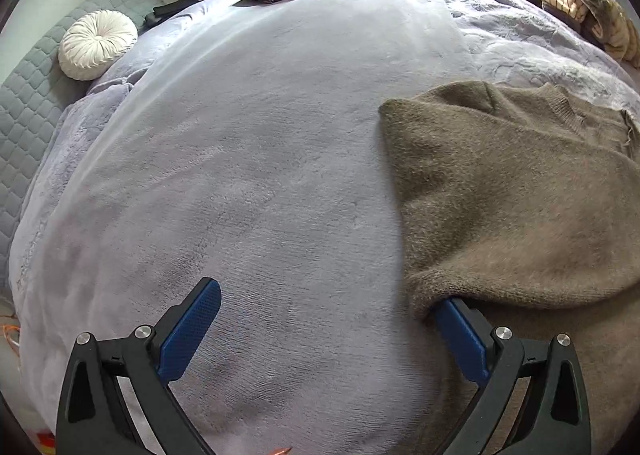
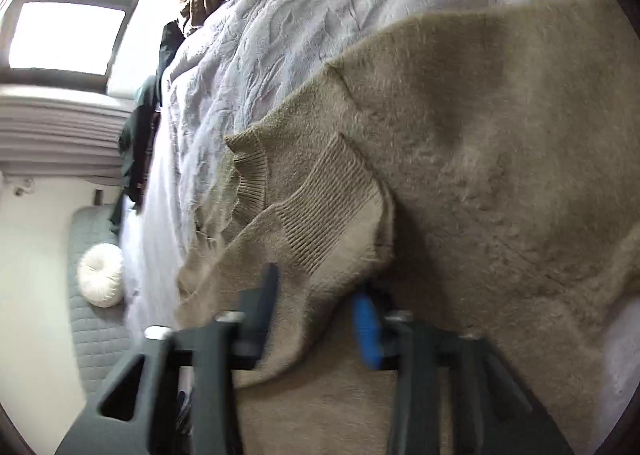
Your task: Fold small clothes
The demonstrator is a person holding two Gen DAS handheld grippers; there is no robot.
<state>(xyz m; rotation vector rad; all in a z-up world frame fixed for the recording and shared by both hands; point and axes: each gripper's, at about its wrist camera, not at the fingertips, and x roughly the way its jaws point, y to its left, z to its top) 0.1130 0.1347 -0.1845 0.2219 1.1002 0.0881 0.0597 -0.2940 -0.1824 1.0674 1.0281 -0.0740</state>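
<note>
Sweater lies on your lavender blanket, running past the frame's right edge. Your left gripper stands spread, one fingertip hidden under the hem. Your blurred right gripper pinches the ribbed cuff.

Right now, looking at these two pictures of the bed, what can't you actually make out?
- Left wrist view: the tip of one finger of the left claw is tucked under the sweater.
- Right wrist view: the right claw is blurred; the sleeve covers where its pads meet.
- Both views: the sweater runs past the picture edge, so its full shape is cut off.
- Left wrist view: the clothes pile is too jumbled to count.
</note>
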